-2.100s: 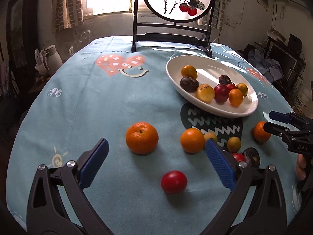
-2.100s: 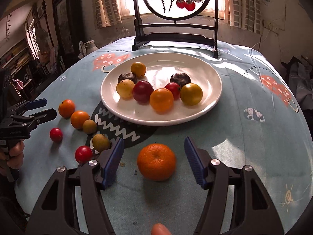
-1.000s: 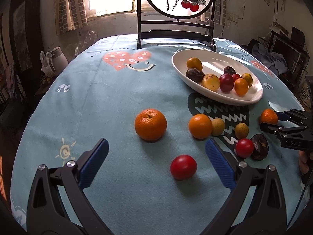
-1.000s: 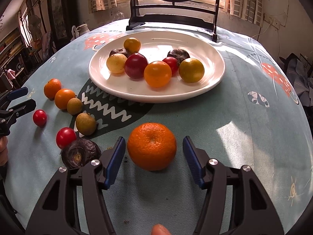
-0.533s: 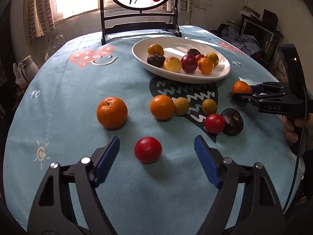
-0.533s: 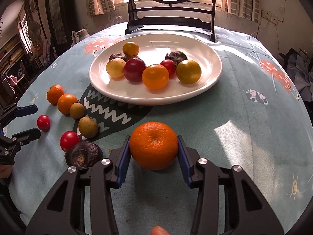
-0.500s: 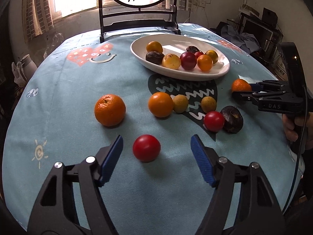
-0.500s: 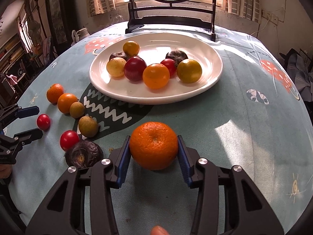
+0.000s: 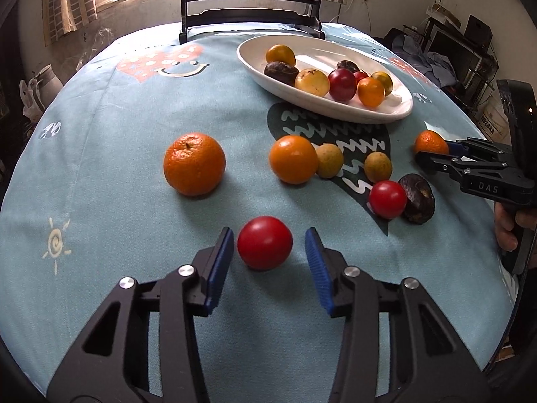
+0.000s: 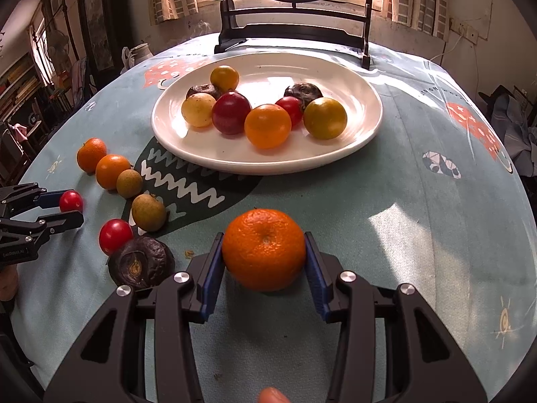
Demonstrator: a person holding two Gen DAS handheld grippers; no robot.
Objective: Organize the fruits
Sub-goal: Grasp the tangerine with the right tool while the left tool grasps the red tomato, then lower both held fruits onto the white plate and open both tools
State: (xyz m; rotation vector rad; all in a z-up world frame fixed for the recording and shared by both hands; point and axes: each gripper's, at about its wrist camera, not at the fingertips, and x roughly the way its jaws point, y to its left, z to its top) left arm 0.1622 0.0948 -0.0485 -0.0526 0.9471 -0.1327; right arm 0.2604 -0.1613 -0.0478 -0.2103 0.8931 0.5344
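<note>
Right gripper (image 10: pixel 264 268): both blue pads press the sides of a mandarin (image 10: pixel 264 249), clamped on it. The mandarin is bright orange with pitted skin and a small stem dimple on top. It sits over the tablecloth (image 10: pixel 419 228) near the plate's near rim; whether it touches the cloth cannot be told.

Left gripper (image 9: pixel 266 267): fingers apart, one on each side of a red tomato (image 9: pixel 264 242), with a gap at both sides. The tomato is smooth, glossy and round, and rests on the cloth.

Left of the mandarin, in the right wrist view: a dark wrinkled fruit (image 10: pixel 141 262) touching a second tomato (image 10: pixel 115 235). Farther: two dull yellow-brown fruits (image 10: pixel 148 212), then an orange (image 10: pixel 112 171), then a smaller mandarin (image 10: pixel 91 154), forming a loose line running far-left.

Far centre: a white oval plate (image 10: pixel 365 131) holding eight fruits, namely two dark wrinkled ones, a pale yellow one, a dark red one, a small red one, an orange one and two yellow-orange ones.

Far edge: a black stand (image 10: pixel 295 38) carrying a round painted panel.
</note>
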